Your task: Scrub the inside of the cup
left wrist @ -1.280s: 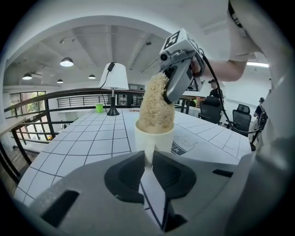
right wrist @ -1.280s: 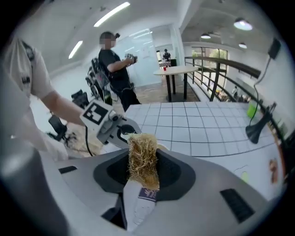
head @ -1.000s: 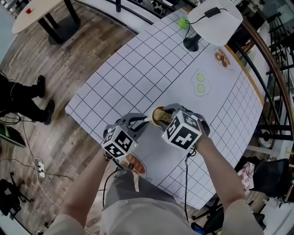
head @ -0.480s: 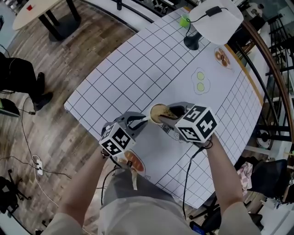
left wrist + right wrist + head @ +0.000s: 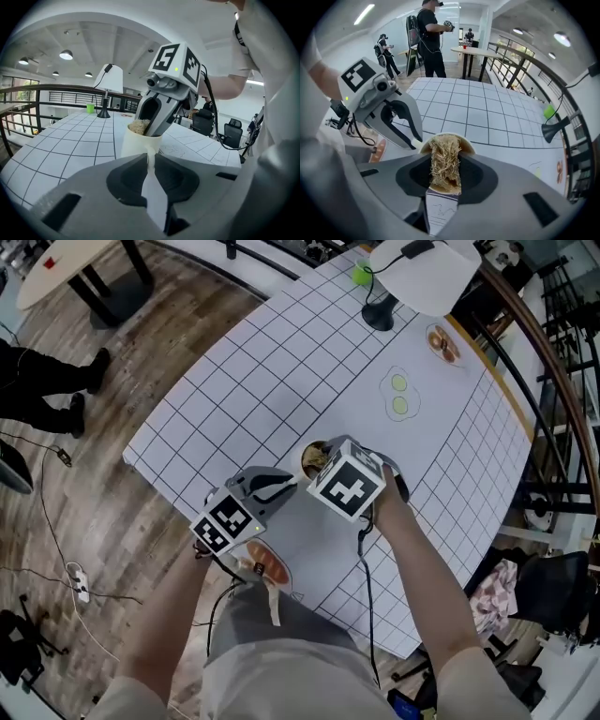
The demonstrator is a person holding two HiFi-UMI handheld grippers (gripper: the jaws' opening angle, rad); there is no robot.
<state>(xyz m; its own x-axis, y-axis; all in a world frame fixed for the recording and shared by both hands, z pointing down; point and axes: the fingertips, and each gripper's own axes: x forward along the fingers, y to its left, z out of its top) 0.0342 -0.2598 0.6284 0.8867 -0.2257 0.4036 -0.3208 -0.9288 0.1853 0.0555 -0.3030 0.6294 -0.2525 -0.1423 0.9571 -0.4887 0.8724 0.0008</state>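
1. Gridded white table [image 5: 281, 381]; the cup [image 5: 136, 145] is toward its near edge.
2. Left gripper [image 5: 150, 164] is clamped on the cup's handle. Right gripper [image 5: 444, 183] pinches a straw-coloured scrubber [image 5: 444, 157] pushed into the cup.
3. Scrubbing looks under way; next, work the scrubber round the inner wall.

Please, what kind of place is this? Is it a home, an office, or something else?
Probably an open office or a lab workspace, not a home. The work is done on a large table covered with a printed grid sheet, a metal railing runs along its side, and black office chairs stand in the background.
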